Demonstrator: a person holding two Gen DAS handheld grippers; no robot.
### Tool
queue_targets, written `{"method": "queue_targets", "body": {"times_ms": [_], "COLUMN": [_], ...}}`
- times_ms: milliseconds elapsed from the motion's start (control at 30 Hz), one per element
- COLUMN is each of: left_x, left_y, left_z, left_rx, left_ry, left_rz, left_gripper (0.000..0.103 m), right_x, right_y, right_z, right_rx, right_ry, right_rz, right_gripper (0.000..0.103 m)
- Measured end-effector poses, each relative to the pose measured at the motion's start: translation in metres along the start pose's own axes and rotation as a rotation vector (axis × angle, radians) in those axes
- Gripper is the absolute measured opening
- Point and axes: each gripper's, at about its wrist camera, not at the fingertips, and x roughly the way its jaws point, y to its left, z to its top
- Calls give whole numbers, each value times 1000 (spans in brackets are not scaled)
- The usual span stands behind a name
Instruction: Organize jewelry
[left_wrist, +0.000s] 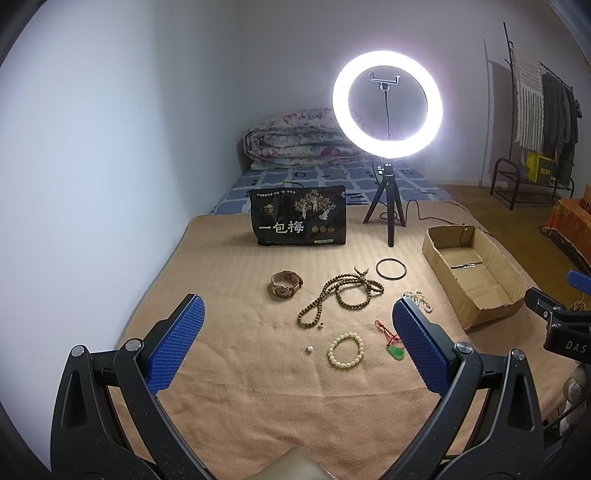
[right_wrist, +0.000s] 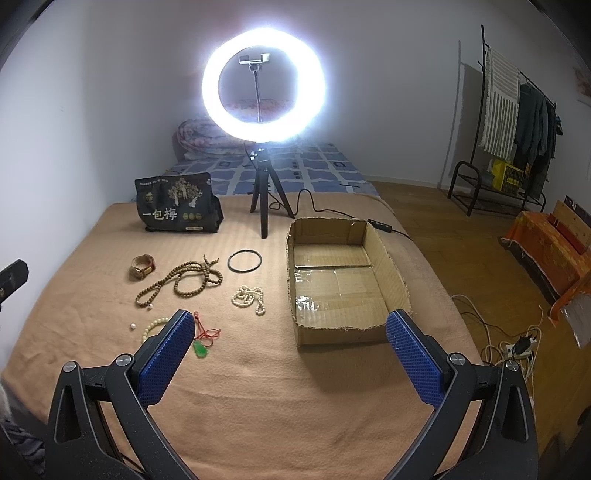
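Note:
Jewelry lies spread on a tan blanket (right_wrist: 258, 406). There is a brown-strapped watch (left_wrist: 284, 283) (right_wrist: 142, 266), a long brown bead necklace (left_wrist: 340, 295) (right_wrist: 184, 280) and a black bangle (left_wrist: 391, 268) (right_wrist: 244, 261). Nearer lie a white pearl strand (right_wrist: 249, 297), a cream bead bracelet (left_wrist: 346, 350), a green pendant on red cord (left_wrist: 394, 352) (right_wrist: 201, 348) and a small pearl earring (left_wrist: 309, 348). An open cardboard box (right_wrist: 332, 336) (left_wrist: 491, 314) sits to the right. My left gripper (left_wrist: 299, 332) hovers open over the bracelet. My right gripper (right_wrist: 291, 347) is open and empty before the box.
A lit ring light on a black tripod (right_wrist: 263, 206) stands at the back, its cable (right_wrist: 325, 210) trailing right. A black snack bag (left_wrist: 298, 218) stands beside it, with a folded quilt (left_wrist: 295, 140) behind. Floor cables and a power strip (right_wrist: 517, 347) lie past the bed's right edge.

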Motion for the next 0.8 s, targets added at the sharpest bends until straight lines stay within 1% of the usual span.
{"method": "queue_targets", "body": {"times_ms": [333, 567, 667, 800], "left_x": [23, 39, 47, 53], "left_y": [5, 19, 27, 39], "left_z": [-4, -5, -2, 2], "left_rx": [-13, -43, -50, -45], "left_ry": [55, 92, 104, 113], "left_rz": [18, 43, 52, 74], "left_gripper": [103, 103, 103, 103], "right_x": [8, 17, 22, 29], "right_y": [3, 9, 11, 11], "right_z": [3, 5, 4, 3], "right_rx": [-12, -41, -64, -83], "right_ry": [9, 24, 33, 43], "right_rz": [-18, -30, -14, -24], "right_gripper": [103, 103, 103, 103]}}
